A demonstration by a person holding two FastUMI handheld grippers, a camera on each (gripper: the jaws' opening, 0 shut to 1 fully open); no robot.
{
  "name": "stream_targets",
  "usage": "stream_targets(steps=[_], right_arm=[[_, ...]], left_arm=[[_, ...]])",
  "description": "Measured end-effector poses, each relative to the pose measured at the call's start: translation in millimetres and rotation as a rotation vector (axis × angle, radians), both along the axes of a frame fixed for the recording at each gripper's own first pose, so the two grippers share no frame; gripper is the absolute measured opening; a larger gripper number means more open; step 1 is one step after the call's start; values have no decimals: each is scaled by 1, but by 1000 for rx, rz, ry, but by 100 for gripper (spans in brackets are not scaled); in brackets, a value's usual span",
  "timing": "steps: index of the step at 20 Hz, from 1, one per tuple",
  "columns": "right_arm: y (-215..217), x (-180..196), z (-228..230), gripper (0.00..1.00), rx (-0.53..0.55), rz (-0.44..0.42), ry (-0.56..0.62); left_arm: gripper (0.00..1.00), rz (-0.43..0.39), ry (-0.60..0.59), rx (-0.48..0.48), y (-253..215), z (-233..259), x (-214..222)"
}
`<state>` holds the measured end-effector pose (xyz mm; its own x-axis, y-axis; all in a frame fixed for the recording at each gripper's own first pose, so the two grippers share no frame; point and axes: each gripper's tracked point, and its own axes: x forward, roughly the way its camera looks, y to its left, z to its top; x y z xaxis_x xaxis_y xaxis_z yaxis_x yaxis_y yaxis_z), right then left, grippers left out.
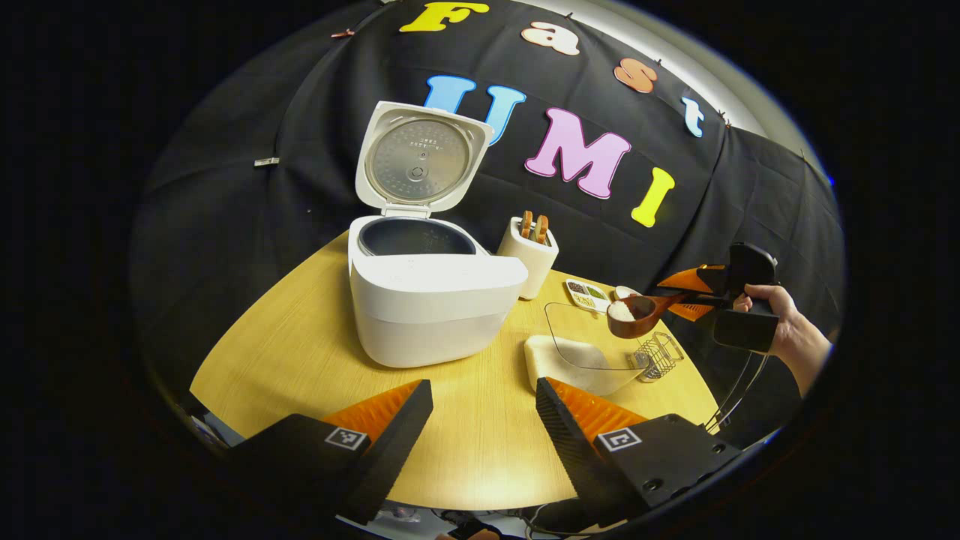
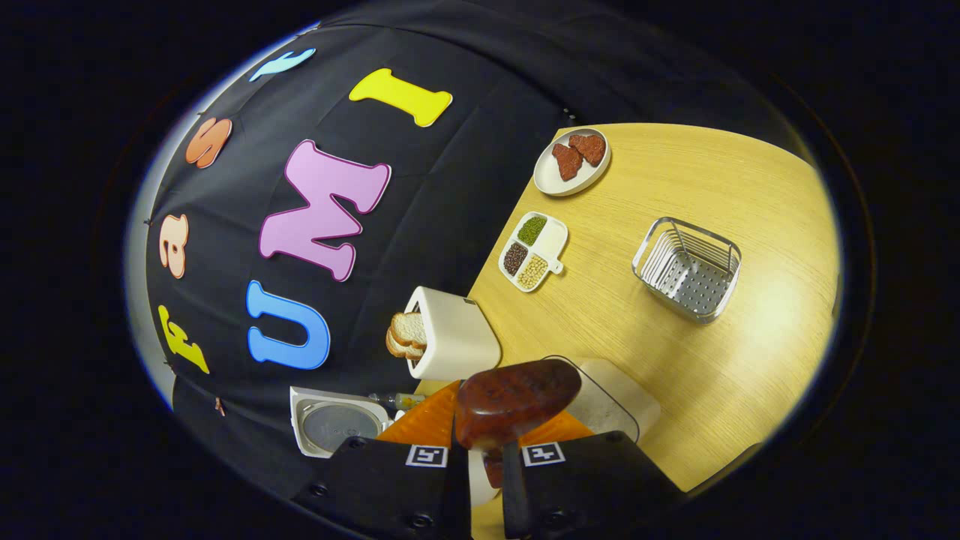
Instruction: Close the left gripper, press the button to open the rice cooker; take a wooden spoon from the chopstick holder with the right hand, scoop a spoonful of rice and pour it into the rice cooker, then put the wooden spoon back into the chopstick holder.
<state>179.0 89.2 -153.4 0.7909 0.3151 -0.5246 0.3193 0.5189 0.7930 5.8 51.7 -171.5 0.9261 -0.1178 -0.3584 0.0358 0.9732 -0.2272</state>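
One spoonful of rice sits lifted, beside our open rice cooker (image 1: 427, 300).
Our right gripper (image 1: 694, 292) fingers clamp the wooden spoon (image 1: 637, 313) above the rice container (image 1: 574, 364); our left gripper (image 1: 484, 435) fingers gape wide, holding nothing, over the bench (image 1: 300, 330).

Staged recording booth, not home kitchen: black cloth wall (image 1: 247, 225), round wooden table (image 1: 300, 330), rice cooker (image 1: 427, 300), dishes.

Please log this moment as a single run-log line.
rice cooker: lid open | right gripper: shut on wooden spoon, rice loaded | left gripper: open, idle
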Motion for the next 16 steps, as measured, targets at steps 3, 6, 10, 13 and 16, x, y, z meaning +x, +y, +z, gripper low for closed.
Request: stream_targets(steps=[3, 6, 10, 13, 16], right_arm=[[13, 9, 12, 21, 42, -2, -6], [40, 18, 30, 21, 107, 19, -23], [85, 30, 50, 21, 159, 51, -48], [116, 37, 58, 21, 175, 79, -55], [153, 44, 64, 21, 190, 109, -59]], left_arm=[[96, 23, 3, -13, 5, -1, -2], [96, 48, -4, -14, 14, 1, -5], [96, 77, -3, -21, 27, 0, -5], [96, 100, -2, -19, 39, 1, -6], [96, 130, -11, -29, 51, 9, -7]])
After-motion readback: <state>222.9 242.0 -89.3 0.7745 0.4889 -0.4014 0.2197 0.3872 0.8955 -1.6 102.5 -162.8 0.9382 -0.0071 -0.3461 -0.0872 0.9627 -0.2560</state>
